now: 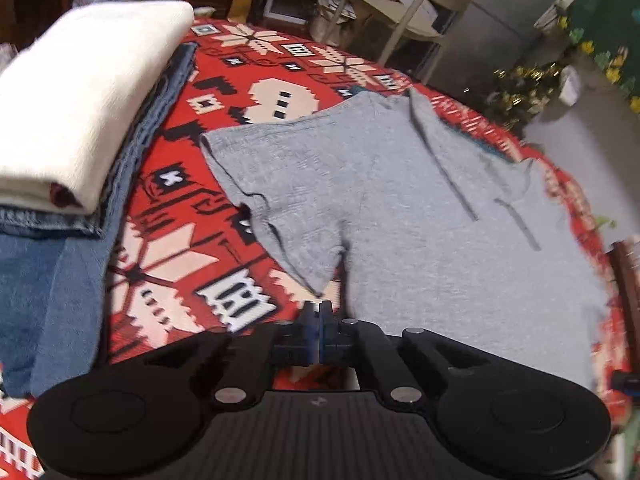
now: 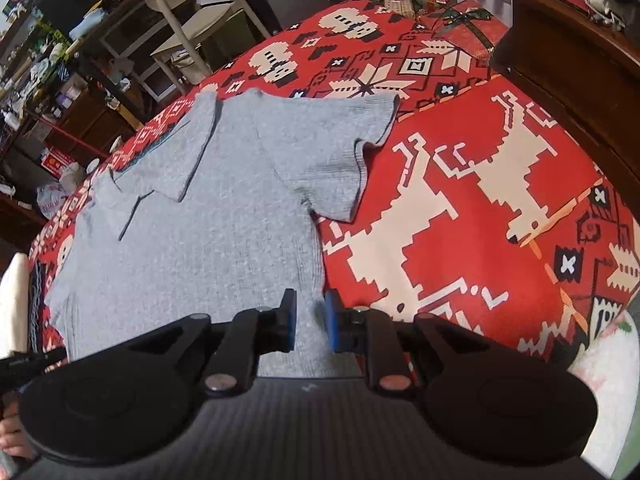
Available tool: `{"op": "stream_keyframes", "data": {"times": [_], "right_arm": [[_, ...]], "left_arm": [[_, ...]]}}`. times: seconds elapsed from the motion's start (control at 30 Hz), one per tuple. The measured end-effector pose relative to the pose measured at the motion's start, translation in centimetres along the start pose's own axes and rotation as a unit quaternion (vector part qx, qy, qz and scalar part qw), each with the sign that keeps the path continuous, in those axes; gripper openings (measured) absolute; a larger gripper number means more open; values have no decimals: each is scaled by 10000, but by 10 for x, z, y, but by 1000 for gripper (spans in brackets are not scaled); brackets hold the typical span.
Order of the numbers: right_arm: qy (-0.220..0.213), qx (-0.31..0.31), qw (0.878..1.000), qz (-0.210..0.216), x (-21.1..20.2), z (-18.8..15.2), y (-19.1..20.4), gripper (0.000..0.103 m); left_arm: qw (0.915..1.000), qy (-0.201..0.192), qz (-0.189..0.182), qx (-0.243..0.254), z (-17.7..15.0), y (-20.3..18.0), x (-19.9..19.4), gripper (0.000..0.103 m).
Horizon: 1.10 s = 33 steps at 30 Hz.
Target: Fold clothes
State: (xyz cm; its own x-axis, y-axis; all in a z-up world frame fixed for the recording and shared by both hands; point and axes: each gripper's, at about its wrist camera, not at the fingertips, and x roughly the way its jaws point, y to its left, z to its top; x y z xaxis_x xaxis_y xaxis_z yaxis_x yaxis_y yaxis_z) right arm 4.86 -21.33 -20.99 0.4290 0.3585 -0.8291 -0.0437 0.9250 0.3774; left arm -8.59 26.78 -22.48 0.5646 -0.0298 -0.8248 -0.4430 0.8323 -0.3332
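Grey shirt (image 1: 400,208) lies spread flat on the red patterned blanket (image 1: 224,256). My left gripper (image 1: 320,312) is pinched closed at its hem edge, nothing visibly caught. My right gripper (image 2: 311,312) sits narrowly parted over the opposite hem.

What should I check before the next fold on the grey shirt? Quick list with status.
1. Grey shirt spread on the red blanket: ok, mostly flat, with one flap folded over near the collar.
2. Left gripper has the hem: cannot tell. The jaws are shut at the shirt's edge, but no cloth shows between the pads.
3. Right gripper has the hem: not ok. The jaws stand apart over the cloth.
4. Both grippers at the same edge: ok, each is at the near hem.
5. Fold path clear: ok, nothing lies on the shirt.
6. Folded stack out of the way: ok, it sits apart from the shirt.
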Motion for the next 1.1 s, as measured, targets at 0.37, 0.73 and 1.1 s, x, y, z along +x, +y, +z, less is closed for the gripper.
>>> {"op": "stream_keyframes", "data": {"times": [0.37,0.73,1.1], "right_arm": [[-607,258,9972,-361,16,65,-20,26],[-502,334,9953,-753,71,149,-65,32],[-619,-502,9926,-916,77,151,-36,3]], "left_arm": [[9979,-68,-461,446,-5,-28,-19,10],[9983,-20,-239,530,-14,-25,-28,15],[9984,-42,-112,554,-8,-34,-32,15]]}}
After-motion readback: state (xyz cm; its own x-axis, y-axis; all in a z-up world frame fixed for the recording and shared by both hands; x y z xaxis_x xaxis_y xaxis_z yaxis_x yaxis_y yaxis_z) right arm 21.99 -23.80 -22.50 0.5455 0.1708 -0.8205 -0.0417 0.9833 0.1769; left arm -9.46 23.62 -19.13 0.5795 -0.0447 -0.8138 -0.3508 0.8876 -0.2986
